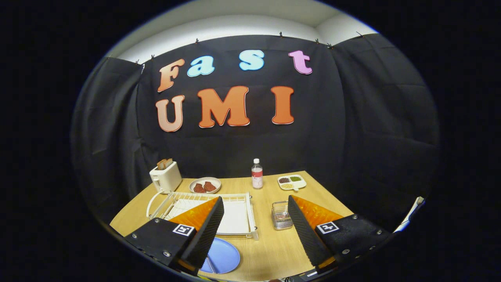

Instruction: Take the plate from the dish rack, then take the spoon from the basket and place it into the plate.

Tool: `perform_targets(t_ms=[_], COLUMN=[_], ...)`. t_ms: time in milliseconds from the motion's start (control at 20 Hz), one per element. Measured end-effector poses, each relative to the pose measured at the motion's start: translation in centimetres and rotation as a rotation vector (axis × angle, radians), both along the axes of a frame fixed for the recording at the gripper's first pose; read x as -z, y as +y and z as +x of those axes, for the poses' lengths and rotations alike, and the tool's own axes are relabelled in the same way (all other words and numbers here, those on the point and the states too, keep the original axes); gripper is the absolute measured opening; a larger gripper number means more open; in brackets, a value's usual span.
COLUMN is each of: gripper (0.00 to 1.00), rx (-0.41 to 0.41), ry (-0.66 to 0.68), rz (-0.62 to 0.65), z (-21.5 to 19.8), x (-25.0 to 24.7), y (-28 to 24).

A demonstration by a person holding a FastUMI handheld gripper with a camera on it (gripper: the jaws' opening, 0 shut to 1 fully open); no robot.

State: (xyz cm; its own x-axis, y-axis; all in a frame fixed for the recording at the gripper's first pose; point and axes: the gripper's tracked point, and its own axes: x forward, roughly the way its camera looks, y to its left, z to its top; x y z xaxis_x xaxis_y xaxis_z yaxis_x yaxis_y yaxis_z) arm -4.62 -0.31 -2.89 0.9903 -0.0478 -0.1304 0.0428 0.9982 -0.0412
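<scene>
Plate lies on worktop beside dish rack; gripper spread, empty; spoon pickup from basket remains.

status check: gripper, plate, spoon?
Gripper open, holding nothing. Blue plate flat on table, beside dish rack. Basket just ahead; spoon not made out.

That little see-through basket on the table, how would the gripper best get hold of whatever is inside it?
The basket stands upright, open at the top, just ahead of the open gripper, beside the dish rack. I can't make out a spoon handle inside. Probably best to come down from above and pinch whatever sticks up past the rim, since the walls block a sideways approach.
</scene>
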Motion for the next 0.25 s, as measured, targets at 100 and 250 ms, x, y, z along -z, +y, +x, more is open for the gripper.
perform_targets(t_ms=[100, 250], gripper=[0.97, 0.98], rx=[0.006, 0.016], ry=[-0.028, -0.049], rz=[0.011, 0.011], z=[-0.3, -0.5], x=[-1.0, -1.6], y=[-0.1, -0.2])
